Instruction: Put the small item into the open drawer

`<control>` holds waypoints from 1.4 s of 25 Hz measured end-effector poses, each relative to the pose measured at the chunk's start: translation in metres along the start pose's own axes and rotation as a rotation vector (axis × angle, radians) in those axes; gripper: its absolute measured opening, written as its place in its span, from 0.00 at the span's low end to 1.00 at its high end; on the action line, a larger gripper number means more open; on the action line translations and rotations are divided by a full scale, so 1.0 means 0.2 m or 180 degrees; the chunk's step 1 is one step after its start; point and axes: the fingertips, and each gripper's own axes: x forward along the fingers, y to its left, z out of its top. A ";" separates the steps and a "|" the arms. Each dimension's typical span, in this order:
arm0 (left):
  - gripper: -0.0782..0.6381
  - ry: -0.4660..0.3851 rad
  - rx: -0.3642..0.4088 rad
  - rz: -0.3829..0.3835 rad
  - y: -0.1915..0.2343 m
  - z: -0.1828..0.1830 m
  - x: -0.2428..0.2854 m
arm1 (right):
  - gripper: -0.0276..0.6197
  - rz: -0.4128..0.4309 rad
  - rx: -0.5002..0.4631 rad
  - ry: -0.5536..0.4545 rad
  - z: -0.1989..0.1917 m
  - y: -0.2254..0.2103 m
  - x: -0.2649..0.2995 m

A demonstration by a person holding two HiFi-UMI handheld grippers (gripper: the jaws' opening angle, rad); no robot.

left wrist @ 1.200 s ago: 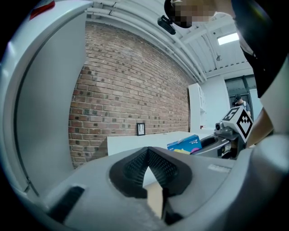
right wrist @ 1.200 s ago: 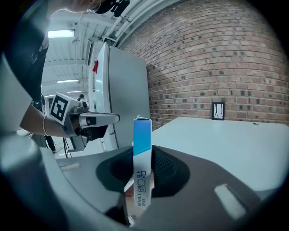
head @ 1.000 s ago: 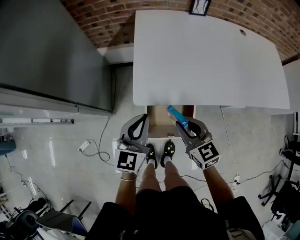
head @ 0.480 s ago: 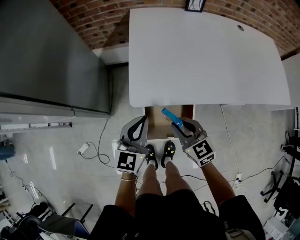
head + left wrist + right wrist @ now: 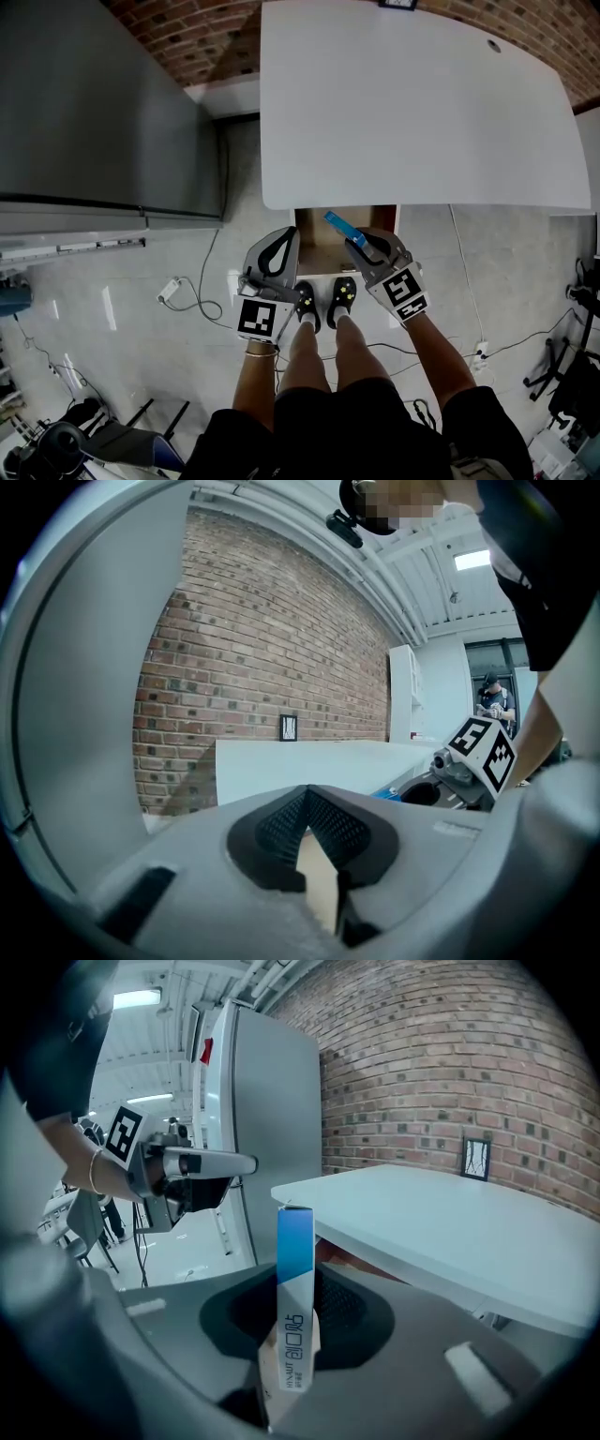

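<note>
My right gripper has its jaws clamped on one end of the blue box, length slanting forward over the open drawer just below; left gripper jaws closed, empty.

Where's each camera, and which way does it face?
Head view: on the person's head, facing steeply down at white table, open drawer, left gripper, right gripper, legs.
Left gripper view: on left gripper, along its shut jaws toward brick wall; right forearm shows.
Right gripper view: on right gripper, along jaws clamping blue box, toward grey cabinet; left wrist shows.
Shared: both gripper views show the white table.
</note>
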 end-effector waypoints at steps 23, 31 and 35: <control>0.10 0.0078 -0.0080 -0.0001 0.02 -0.18 0.06 | 0.18 0.0027 -0.0051 0.0465 -0.32 -0.06 0.19; 0.10 0.0170 -0.0177 0.0039 0.04 -0.33 0.09 | 0.18 0.0017 -0.0015 0.0568 -0.38 -0.08 0.25; 0.10 0.0200 -0.0168 0.0039 0.04 -0.37 0.10 | 0.18 0.0033 0.0017 0.0646 -0.43 -0.09 0.27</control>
